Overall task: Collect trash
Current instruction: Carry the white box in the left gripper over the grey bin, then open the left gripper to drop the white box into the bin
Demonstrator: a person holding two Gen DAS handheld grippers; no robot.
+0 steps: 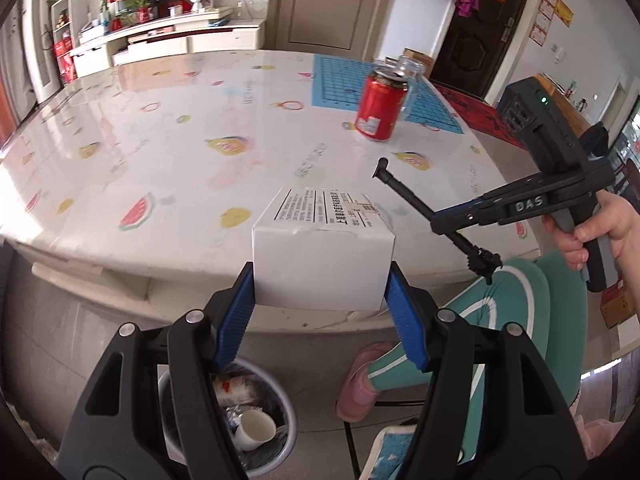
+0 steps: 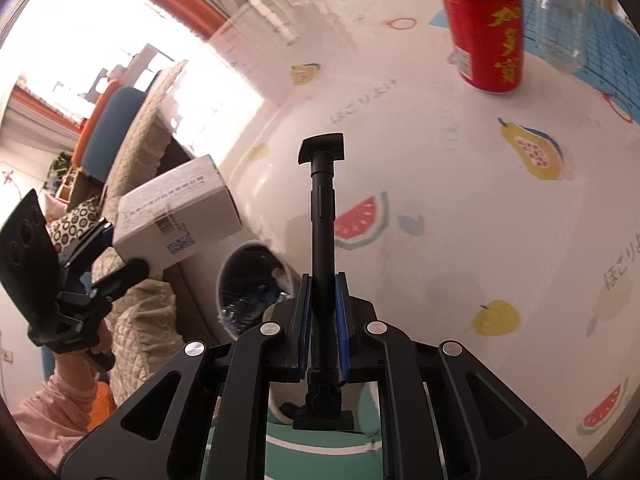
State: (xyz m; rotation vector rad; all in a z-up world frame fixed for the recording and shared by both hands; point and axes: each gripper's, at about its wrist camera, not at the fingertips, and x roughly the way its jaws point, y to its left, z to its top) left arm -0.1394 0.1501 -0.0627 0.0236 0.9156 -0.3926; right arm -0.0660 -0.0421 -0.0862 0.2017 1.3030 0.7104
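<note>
While its short end faces the left wrist camera, a white cardboard box [image 1: 322, 254] is being clamped between the blue pads of the left gripper [image 1: 322, 286], its long axis running away from the gripper toward the table and its printed label side facing up. It is hanging above the near edge of the table [image 1: 168, 128], with a trash bin [image 1: 280, 436] standing on the floor below and nearer the camera; a white paper cup [image 1: 256, 430] and crumpled wrappers are lying inside the bin. To the box's right, the right gripper [image 2: 323, 300] is closing tightly on a slim black rod [image 2: 322, 216], its jaws nearly together around the shaft. In the right wrist view the rod is pointing straight ahead along the fingers, its flat T-shaped head out over the tabletop and its hinged foot hanging back beneath the gripper. In the left wrist view a hand [image 1: 592, 232] is gripping that tool's handle at the frame's right side. Farther across the fruit-patterned tablecloth, a red drink can [image 1: 380, 106] is standing upright with its top open, and a clear glass jar [image 1: 412, 76] is standing just behind it on a blue grid mat [image 1: 336, 84]. A green trouser leg and a pink slipper are showing under the table edge.
</note>
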